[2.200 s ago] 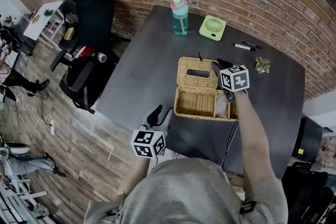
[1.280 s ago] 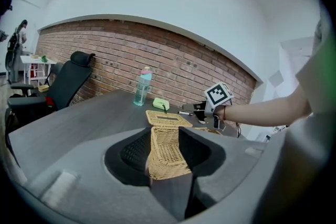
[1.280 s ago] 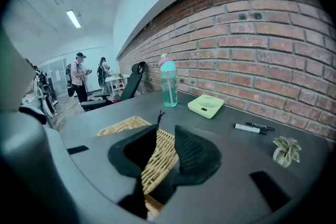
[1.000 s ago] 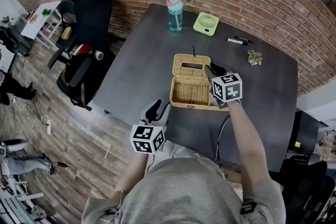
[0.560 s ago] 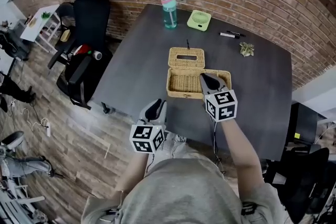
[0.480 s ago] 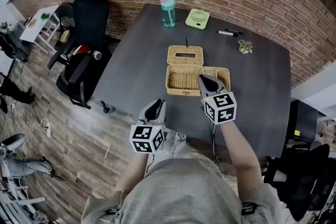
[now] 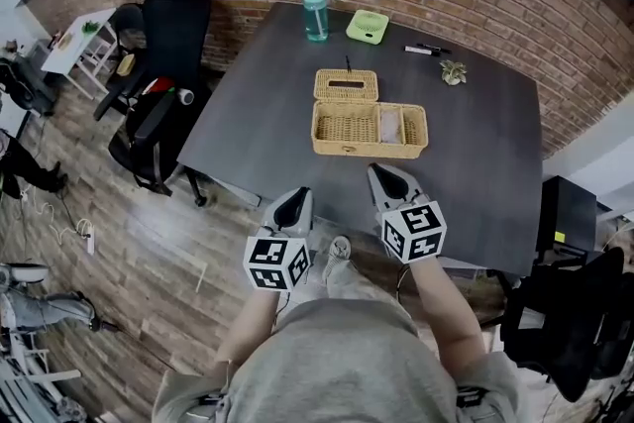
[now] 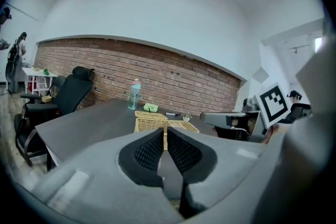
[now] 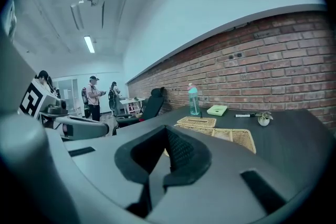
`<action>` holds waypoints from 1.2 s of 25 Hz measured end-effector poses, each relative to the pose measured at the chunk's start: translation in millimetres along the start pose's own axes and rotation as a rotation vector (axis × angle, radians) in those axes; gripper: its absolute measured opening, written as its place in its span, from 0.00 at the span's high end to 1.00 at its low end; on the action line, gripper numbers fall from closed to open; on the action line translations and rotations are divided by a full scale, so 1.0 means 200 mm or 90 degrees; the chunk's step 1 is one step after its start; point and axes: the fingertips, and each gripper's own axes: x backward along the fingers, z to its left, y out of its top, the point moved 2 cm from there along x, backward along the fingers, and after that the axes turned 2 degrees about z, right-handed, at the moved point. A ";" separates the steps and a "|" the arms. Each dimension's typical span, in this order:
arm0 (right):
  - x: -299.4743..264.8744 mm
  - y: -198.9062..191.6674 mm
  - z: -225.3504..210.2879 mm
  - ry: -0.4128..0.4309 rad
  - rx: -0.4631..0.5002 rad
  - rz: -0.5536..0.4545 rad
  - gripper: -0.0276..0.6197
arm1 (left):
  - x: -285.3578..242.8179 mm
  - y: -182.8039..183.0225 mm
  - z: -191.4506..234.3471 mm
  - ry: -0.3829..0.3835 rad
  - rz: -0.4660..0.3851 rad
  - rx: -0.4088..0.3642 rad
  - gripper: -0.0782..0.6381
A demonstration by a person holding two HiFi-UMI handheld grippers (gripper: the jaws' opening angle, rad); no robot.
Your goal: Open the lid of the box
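head view, with both gripper views. the woven box (image 7: 362,150) stands near the middle of the dark bench (image 7: 475,154), its long side towards the person. its lid (image 7: 346,84) is already open, lying back behind the left part of the box with a dark slot showing in its top. the box interior is exposed, and something pale lies in the right-hand part. the left hand-held gripper (image 7: 294,201) is held at the near edge of the bench, well apart from the box. its jaws are closing, with only a thin slit left between the ribbed pads (image 8: 149,150) and nothing between them. the right hand-held gripper (image 7: 386,179) is held beside it, also at the near edge and well short of the box. in the right gripper view its jaws are fully together and hold nothing. each hand-held gripper carries a cube with square markers, left (image 7: 278,263) and right (image 7: 413,231). along the far side of the bench, by the brick wall, stand a teal bottle (image 7: 314,8), a flat green fan (image 7: 368,25), two marker pens (image 7: 426,50) and a small plant (image 7: 454,71). a black office chair (image 7: 168,25) stands on the wooden floor to the left of the bench.
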 end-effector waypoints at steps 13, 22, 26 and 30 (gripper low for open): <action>0.48 -0.14 0.27 -0.006 0.015 -0.012 0.95 | 0.39 -0.17 -0.26 -0.006 -0.005 -0.007 0.85; 0.75 -0.26 0.44 -0.013 0.000 -0.018 0.95 | 0.62 -0.22 -0.37 -0.013 -0.009 -0.014 0.85; 0.85 -0.30 0.53 -0.012 -0.004 -0.030 0.95 | 0.70 -0.24 -0.40 -0.017 -0.018 -0.009 0.85; 0.93 -0.30 0.60 -0.004 -0.001 -0.042 0.95 | 0.77 -0.25 -0.44 -0.019 -0.024 -0.009 0.85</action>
